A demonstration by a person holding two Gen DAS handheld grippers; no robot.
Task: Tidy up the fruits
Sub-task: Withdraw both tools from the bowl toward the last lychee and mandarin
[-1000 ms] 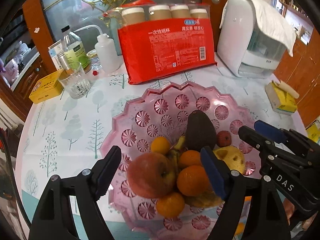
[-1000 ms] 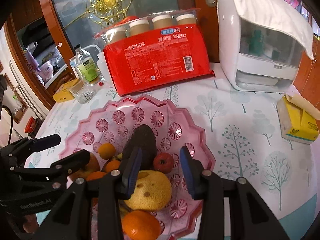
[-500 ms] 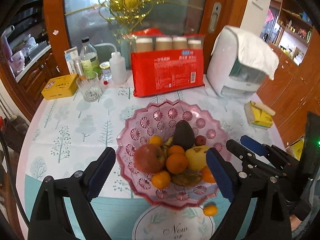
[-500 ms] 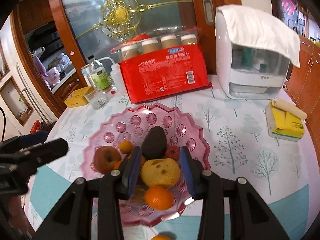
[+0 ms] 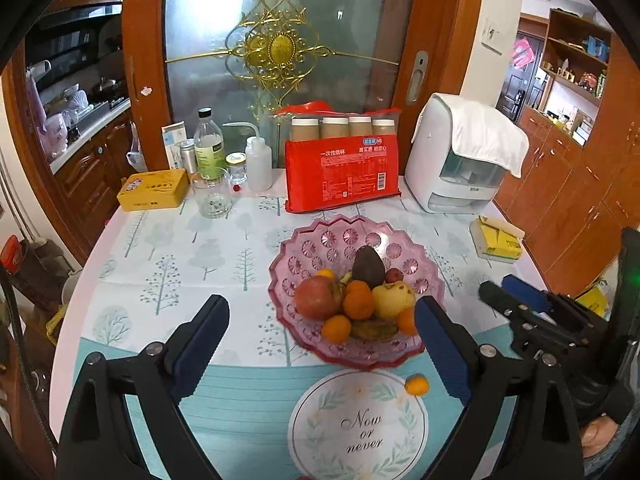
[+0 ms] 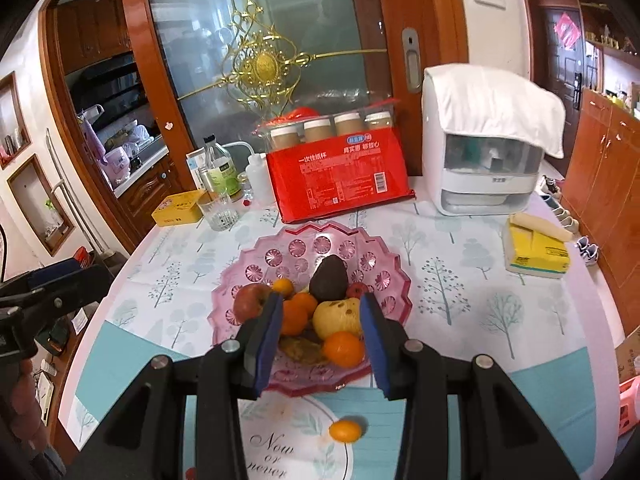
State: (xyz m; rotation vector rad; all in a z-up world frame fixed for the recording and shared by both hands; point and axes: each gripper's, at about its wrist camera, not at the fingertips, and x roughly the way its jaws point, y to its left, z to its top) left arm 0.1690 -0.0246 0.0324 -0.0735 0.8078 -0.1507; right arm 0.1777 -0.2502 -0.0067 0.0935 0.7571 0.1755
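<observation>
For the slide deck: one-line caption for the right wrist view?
Right gripper empty above the pink fruit plate; one small orange sits outside it on the tablecloth.

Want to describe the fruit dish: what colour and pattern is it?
Translucent pink fruit dish with embossed rosettes and a zigzag rim, clearest in the right wrist view.

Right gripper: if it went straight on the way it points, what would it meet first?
Probably the fruit heaped in the pink scalloped glass bowl: the right gripper, empty, frames the yellow blemished apple and the orange tangerine in front. Depth is unclear; it hangs well above them.
</observation>
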